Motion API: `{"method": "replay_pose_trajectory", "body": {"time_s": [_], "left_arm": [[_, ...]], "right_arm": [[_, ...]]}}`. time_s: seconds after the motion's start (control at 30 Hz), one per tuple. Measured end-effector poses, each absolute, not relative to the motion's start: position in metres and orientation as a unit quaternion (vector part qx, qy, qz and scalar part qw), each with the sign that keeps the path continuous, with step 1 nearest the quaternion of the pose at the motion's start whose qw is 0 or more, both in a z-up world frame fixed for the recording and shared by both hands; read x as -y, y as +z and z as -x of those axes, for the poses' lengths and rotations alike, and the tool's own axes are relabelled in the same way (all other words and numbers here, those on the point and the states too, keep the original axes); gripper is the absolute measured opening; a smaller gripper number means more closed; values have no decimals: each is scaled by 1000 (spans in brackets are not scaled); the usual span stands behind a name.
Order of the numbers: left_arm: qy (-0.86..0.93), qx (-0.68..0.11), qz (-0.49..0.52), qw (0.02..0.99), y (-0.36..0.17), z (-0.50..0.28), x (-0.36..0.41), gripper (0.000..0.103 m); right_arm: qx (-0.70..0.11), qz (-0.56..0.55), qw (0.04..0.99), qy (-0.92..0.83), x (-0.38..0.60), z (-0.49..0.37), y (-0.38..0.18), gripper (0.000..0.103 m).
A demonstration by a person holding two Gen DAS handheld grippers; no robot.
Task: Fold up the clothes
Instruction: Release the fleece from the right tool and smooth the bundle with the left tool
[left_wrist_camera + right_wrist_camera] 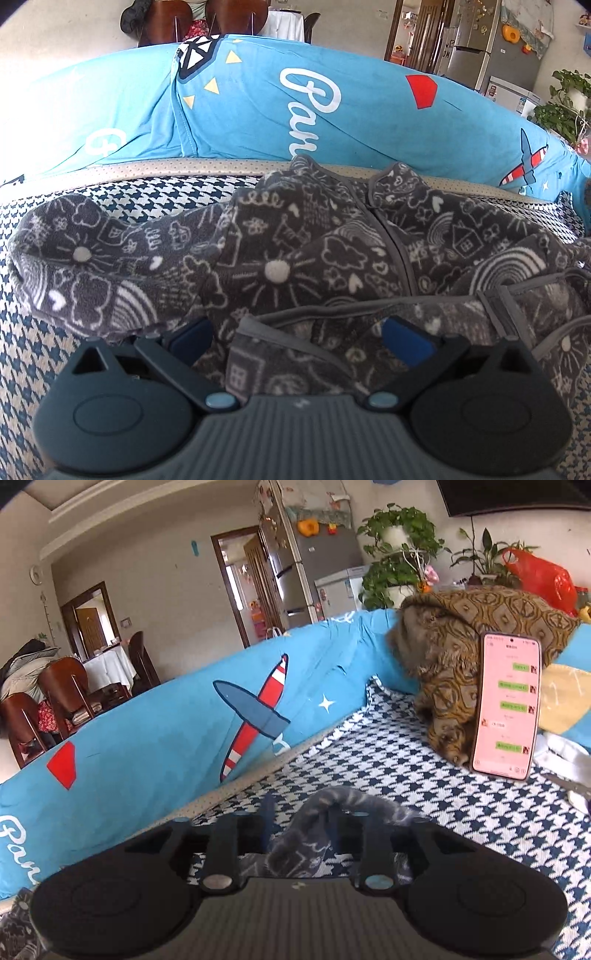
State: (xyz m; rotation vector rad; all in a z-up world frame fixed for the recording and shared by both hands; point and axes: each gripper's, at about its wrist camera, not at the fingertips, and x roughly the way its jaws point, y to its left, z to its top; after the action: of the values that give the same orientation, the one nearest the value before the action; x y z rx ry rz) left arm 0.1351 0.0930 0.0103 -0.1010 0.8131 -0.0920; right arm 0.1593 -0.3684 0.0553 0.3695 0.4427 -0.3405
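Note:
A dark grey fleece garment (280, 254) with white doodle print and a grey zip lies crumpled on the houndstooth seat cover (122, 192). My left gripper (299, 338) is open low over its near hem, and a grey-edged fold rises between the blue pads (406, 341). In the right wrist view, my right gripper (301, 830) is shut on a bunch of the same grey fabric (314, 834), which bulges up between the dark fingers (266, 823). That bunch is held above the houndstooth cover (424, 775). The rest of the garment is hidden below the right gripper body.
A blue printed backrest cushion (332, 103) runs along the far edge of the seat. A lit phone (506, 705) leans against a brown patterned throw (476, 635) at the right. Beyond stand chairs (55, 694), a fridge (310, 568) and potted plants (399, 554).

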Motion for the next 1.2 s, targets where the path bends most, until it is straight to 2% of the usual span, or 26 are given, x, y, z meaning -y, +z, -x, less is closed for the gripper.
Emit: {"method": "replay_pose_trajectory", "body": {"time_s": [0.2,0.57,0.63,0.8,1.03,1.2], "left_arm": [[-46,-396,47,916,9,-134,-92,103],[-42,-400,46,915,6,-134,-92,103],[-45,-400,44,914,6,-134,-90,103],[-52,-399,40,914,6,-132,-86,103],[-59,-409,36,910,2,-133,-79,103],[-62,-407,34,911,3,-131,-78,103]], "right_arm": [[-236,-212,934,-165,368,-154,60,55],[-233,-201,925,-221,381,-126,78,56],[-227,-217,929,-196,382,-124,78,56],[-269,-273,912,-145,381,-131,68,56],[-224,-219,950,-9,336,-146,73,56],[-272,-217,936,50,303,-175,54,56]]}}
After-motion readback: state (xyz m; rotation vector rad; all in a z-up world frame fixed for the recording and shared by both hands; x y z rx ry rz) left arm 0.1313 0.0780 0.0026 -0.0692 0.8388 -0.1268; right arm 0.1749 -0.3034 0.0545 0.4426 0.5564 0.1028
